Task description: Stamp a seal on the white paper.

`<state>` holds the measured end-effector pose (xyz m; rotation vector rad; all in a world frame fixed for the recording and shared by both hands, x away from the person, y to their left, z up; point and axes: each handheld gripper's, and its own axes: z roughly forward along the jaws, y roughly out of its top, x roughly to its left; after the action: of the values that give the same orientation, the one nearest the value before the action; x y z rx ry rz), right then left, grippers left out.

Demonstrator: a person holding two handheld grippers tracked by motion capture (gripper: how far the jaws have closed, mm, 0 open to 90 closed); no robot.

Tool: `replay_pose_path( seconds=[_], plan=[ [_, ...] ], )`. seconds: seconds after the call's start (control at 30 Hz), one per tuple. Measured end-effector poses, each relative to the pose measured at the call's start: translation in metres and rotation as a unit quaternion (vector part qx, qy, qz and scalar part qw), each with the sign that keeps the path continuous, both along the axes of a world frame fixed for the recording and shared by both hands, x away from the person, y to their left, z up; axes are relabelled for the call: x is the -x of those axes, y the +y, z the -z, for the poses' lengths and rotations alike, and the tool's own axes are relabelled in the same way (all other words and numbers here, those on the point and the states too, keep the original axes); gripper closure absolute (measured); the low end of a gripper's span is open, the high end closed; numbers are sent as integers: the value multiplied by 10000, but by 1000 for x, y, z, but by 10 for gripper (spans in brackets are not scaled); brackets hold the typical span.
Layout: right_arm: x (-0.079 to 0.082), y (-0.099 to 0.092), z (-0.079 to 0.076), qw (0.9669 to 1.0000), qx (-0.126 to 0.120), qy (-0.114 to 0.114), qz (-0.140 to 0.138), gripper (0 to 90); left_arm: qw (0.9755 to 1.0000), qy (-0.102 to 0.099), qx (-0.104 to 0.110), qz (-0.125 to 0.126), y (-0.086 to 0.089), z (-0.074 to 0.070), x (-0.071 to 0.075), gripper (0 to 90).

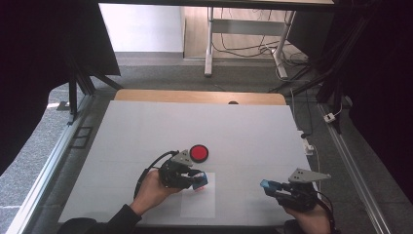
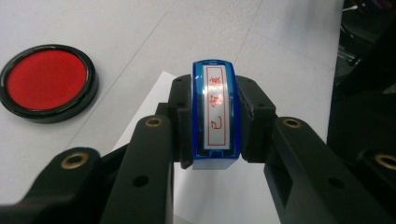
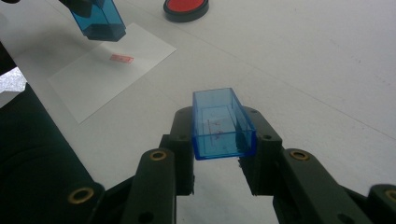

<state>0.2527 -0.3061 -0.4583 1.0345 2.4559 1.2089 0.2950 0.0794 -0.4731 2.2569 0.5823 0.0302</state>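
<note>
White bench (image 1: 146, 126) carrying paper, ink pad, stamp and cap.

A white paper sheet (image 1: 198, 207) is laid on the bench at about 6 o'clock, marked with a small red imprint (image 3: 121, 58). A round red ink pad (image 1: 199, 153) is set just past it, toward 12 o'clock. The blue stamp (image 2: 215, 114) is clamped between the jaws of the left gripper (image 1: 198, 179) and held above the sheet's near-left corner. The blue transparent cap (image 3: 222, 124) is gripped by the right gripper (image 1: 271, 185) at about 4 o'clock, well apart from the sheet.
</note>
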Motion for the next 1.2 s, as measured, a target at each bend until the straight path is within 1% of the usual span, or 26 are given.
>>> replay_pose_path(
  seconds=[0.27, 0.47, 0.57, 0.73, 0.87, 1.0, 1.2],
  plan=[
    [0, 0, 0, 10000, 5, -20, -19, 679, 9999, -74, 137, 0, 7, -9, 1, 704],
    [0, 0, 0, 10000, -3, -10, -9, 679, 9994, -77, 340, -46, 15, -15, 1, 704],
    [0, 0, 0, 10000, -8, -19, -3, 679, 9990, -96, 439, -23, 19, -19, 1, 704],
    [0, 0, 0, 10000, -7, -23, -3, 679, 9978, -131, 653, -33, 27, -26, 1, 704],
    [0, 0, 0, 10000, -9, -17, -2, 679, 9959, -160, 893, -47, 34, -33, 2, 704],
    [1, 0, -1, 10000, 1, -25, -2, 679, 9941, -221, 1065, -22, 41, -40, 3, 704],
    [0, 0, 0, 10000, -7, -30, -13, 679, 9910, -330, 1299, -64, 53, -51, 4, 703]
  ],
)
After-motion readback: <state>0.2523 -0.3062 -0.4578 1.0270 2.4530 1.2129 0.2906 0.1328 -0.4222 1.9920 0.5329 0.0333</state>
